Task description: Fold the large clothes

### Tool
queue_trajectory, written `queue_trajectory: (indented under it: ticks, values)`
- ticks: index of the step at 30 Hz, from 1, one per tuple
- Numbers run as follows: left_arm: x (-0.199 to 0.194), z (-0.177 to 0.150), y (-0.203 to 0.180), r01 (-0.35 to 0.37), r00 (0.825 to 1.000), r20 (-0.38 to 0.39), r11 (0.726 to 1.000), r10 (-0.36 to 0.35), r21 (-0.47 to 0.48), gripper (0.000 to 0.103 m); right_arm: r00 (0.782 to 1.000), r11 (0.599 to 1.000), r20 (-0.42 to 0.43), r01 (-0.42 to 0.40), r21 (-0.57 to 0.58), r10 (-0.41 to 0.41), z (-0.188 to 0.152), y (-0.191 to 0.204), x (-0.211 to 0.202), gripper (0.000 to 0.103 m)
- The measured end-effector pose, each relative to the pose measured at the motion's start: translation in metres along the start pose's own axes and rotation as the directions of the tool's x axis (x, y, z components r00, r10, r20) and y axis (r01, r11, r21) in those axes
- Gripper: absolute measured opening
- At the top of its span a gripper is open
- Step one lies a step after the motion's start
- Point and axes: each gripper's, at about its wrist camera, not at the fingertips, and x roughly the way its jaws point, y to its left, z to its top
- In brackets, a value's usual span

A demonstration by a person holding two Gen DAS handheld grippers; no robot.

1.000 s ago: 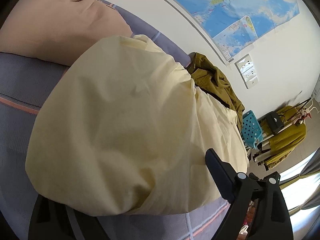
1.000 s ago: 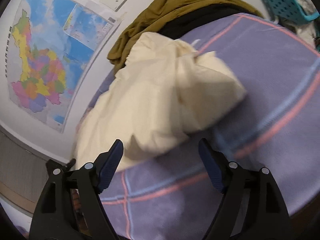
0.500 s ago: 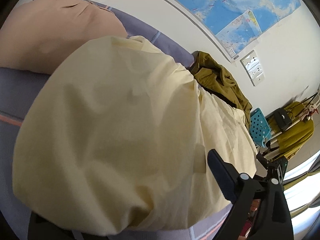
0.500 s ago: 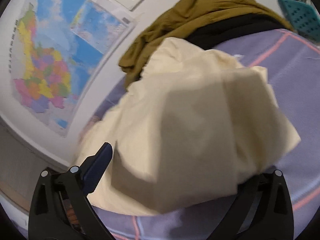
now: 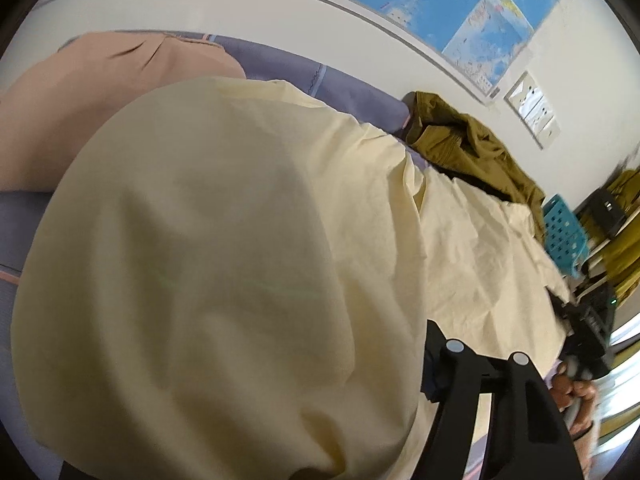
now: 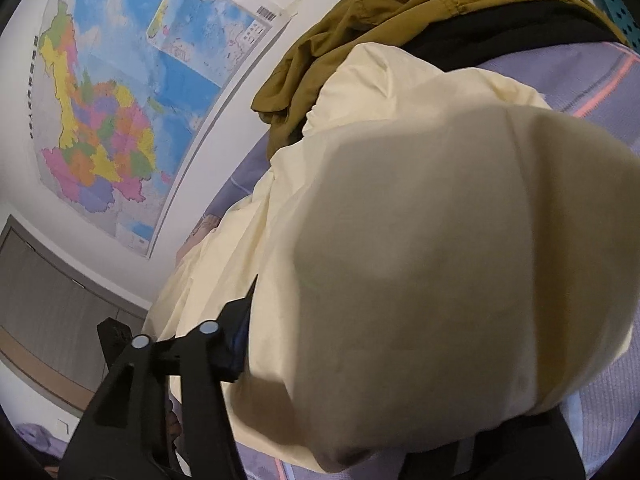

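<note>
Cream cloth (image 6: 400,240) now draped over right tool (image 6: 360,360) (closer).

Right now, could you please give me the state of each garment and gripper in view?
Yellow garment: draped over both grippers, part spread on the bed.
Olive garment: crumpled by the wall.
Pink garment: lying flat.
Left gripper: jaws hidden by cloth.
Right gripper: jaws hidden by cloth.

The pale yellow cloth (image 5: 224,264) looks matt and smooth, thin woven cotton. The bed cover (image 6: 600,80) is purple ribbed fabric. The map (image 6: 120,100) is glossy paper, the basket (image 5: 564,236) turquoise plastic.
</note>
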Motion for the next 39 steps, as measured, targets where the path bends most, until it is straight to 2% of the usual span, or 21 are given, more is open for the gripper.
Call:
queue_trajectory:
  ticks: [5, 9, 12, 16, 19, 21, 26, 30, 32, 34, 37, 39]
  values:
    - [0.001, 0.000, -0.002, -0.021, 1.000, 0.002, 1.000, 0.021, 0.011, 0.068, 0.999, 0.999, -0.001, 0.036, -0.039, -0.036, 0.000, 0.011, 0.008, 0.071]
    - [0.003, 0.001, -0.004, -0.027, 1.000, 0.003, 0.999, 0.027, 0.020, 0.070, 0.998, 0.996, 0.003, 0.063, -0.069, -0.063, 0.001, 0.017, 0.014, 0.073]
    - [0.004, 0.002, -0.006, -0.020, 1.000, 0.002, 1.000, 0.020, 0.023, 0.074, 0.998, 0.996, 0.001, 0.069, -0.063, -0.069, 0.002, 0.015, 0.014, 0.067]
    - [0.008, 0.003, -0.008, -0.016, 1.000, 0.008, 0.999, 0.016, 0.037, 0.081, 0.998, 0.996, -0.009, 0.061, -0.061, -0.062, 0.003, 0.011, 0.013, 0.054]
    - [0.009, 0.005, -0.011, -0.029, 0.999, 0.014, 0.999, 0.029, 0.045, 0.081, 0.998, 0.996, -0.016, 0.054, -0.067, -0.056, 0.003, 0.011, 0.013, 0.048]
    - [0.010, 0.006, -0.011, -0.048, 0.999, 0.018, 0.998, 0.047, 0.047, 0.075, 0.999, 0.997, -0.020, 0.045, -0.066, -0.047, 0.003, 0.011, 0.013, 0.044]
    - [0.006, 0.007, -0.013, -0.044, 0.999, 0.016, 0.998, 0.043, 0.051, 0.051, 1.000, 0.998, -0.026, 0.008, -0.070, -0.010, 0.003, 0.013, 0.010, 0.030]
    - [-0.001, 0.006, -0.022, -0.058, 0.998, 0.026, 0.995, 0.056, 0.085, 0.037, 1.000, 0.996, -0.023, -0.009, -0.086, 0.007, 0.002, 0.023, 0.002, 0.024]
    - [-0.006, 0.005, -0.023, -0.047, 0.999, 0.028, 0.995, 0.045, 0.087, 0.032, 0.997, 0.995, -0.030, -0.070, -0.068, 0.068, 0.000, 0.026, -0.005, 0.023]
    - [-0.008, 0.004, -0.021, -0.032, 0.999, 0.020, 0.996, 0.030, 0.087, 0.034, 0.994, 0.993, -0.035, -0.105, -0.053, 0.103, -0.002, 0.027, -0.009, 0.025]
    - [-0.003, 0.003, -0.016, -0.027, 1.000, -0.001, 0.996, 0.028, 0.081, 0.049, 0.997, 0.997, -0.065, -0.042, -0.064, 0.037, -0.003, 0.023, -0.003, 0.034]
    - [0.002, 0.003, -0.012, -0.025, 1.000, -0.015, 0.997, 0.026, 0.068, 0.055, 0.996, 0.999, -0.078, -0.047, -0.027, 0.045, -0.003, 0.014, 0.004, 0.042]
